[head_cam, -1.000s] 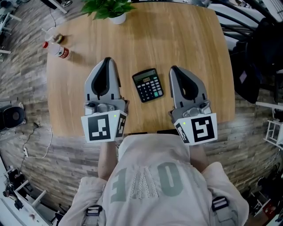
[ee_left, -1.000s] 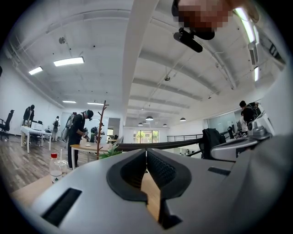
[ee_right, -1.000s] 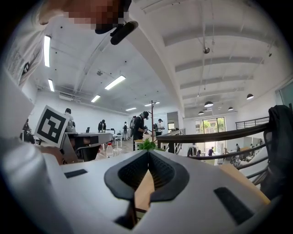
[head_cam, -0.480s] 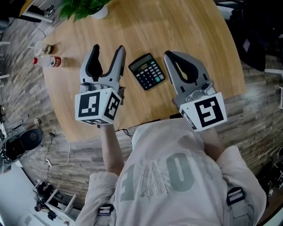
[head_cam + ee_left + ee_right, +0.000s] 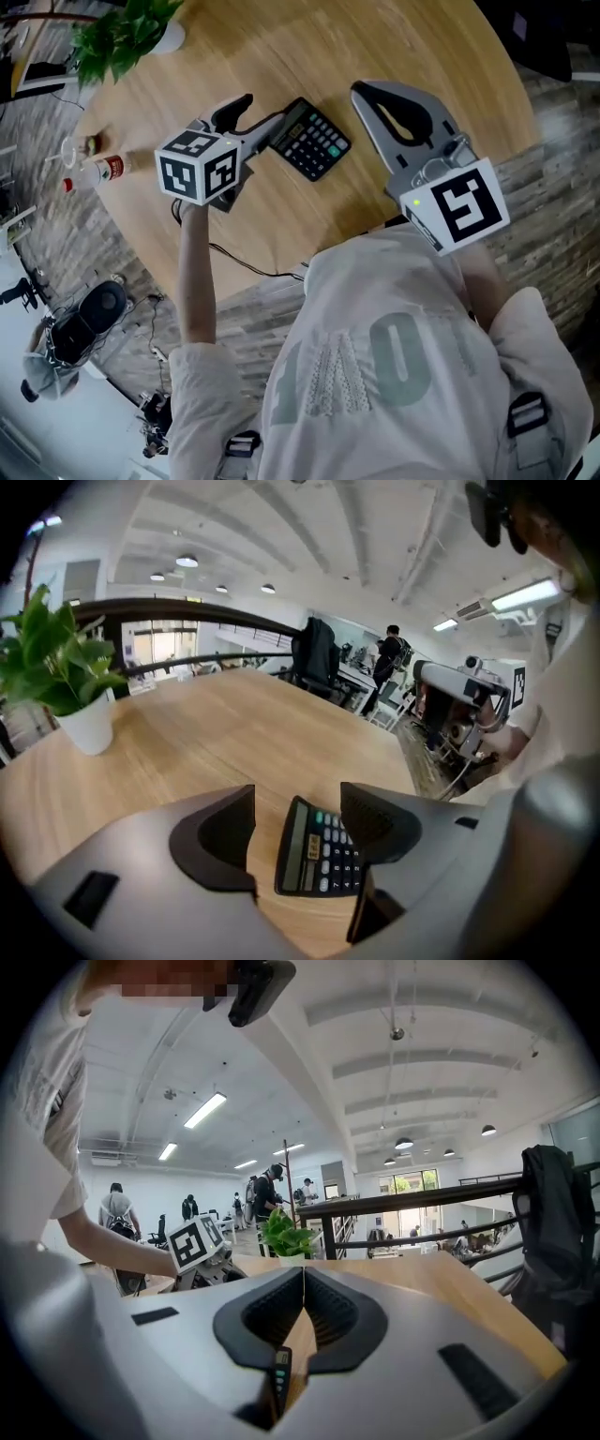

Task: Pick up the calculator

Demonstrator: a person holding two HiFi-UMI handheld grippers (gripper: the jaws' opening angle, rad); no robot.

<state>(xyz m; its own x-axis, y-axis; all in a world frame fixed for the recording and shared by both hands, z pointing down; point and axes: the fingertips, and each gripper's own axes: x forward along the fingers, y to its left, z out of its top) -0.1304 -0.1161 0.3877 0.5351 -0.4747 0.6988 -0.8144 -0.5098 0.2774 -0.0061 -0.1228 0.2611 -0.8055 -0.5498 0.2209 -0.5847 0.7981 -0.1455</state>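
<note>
**A:** While two grippers hover over the table [image 5: 281,47], where's the calculator [image 5: 311,139]?
**B:** Lying flat, at 9 o'clock from the right gripper [image 5: 361,91], whose jaws are pressed together. The left gripper [image 5: 258,117] has its jaws spread wide, with the calculator in view between them.

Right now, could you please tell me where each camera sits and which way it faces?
Head view: on the person's head, looking steeply down at the table; shows torso, left forearm, both grippers.
Left gripper view: rides the left gripper, looking along its open jaws down at the calculator; the person's shirt shows.
Right gripper view: rides the right gripper, looking almost level across the table past shut jaws; the person's arm and shirt show.
Shared: both gripper views catch the calculator and the potted plant.
</note>
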